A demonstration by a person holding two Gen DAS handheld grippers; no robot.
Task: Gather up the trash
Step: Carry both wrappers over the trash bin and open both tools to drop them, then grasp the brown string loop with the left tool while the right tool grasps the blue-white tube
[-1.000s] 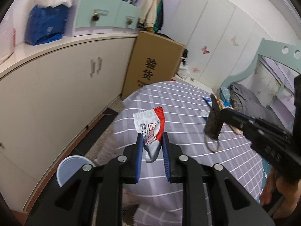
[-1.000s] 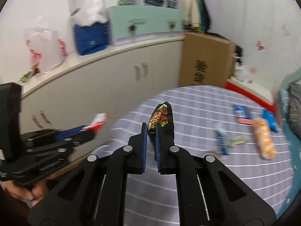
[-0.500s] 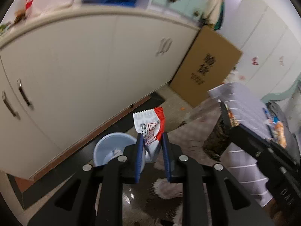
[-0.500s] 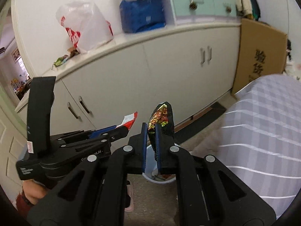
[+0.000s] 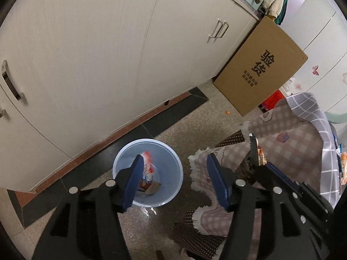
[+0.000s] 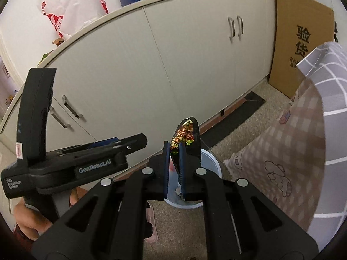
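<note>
Jaws of the left gripper (image 5: 174, 181) stand wide apart in the lower centre of the left wrist view and have just been opening. Nothing is pressed between their blue pads. A red and white wrapper (image 5: 148, 166) lies loose beside the left-hand pad, inside the mouth of a pale blue bin (image 5: 171, 158) that stands on the speckled floor (image 5: 195, 121) directly beneath. Other scraps lie at the bottom of the bin.

In the right wrist view, the right gripper (image 6: 173, 169) sits at the lower centre with its jaws nearly together, pinching a dark snack wrapper (image 6: 186, 134) printed in red and yellow. That wrapper sticks up above the pads, and the rim of the bin shows just behind it. At the left of this frame the left gripper appears from the side, held by a hand (image 6: 30, 223).

White cupboard doors (image 5: 97, 54) fill the upper left of the left wrist view, and a brown cardboard box (image 5: 262, 67) leans at the upper right.
</note>
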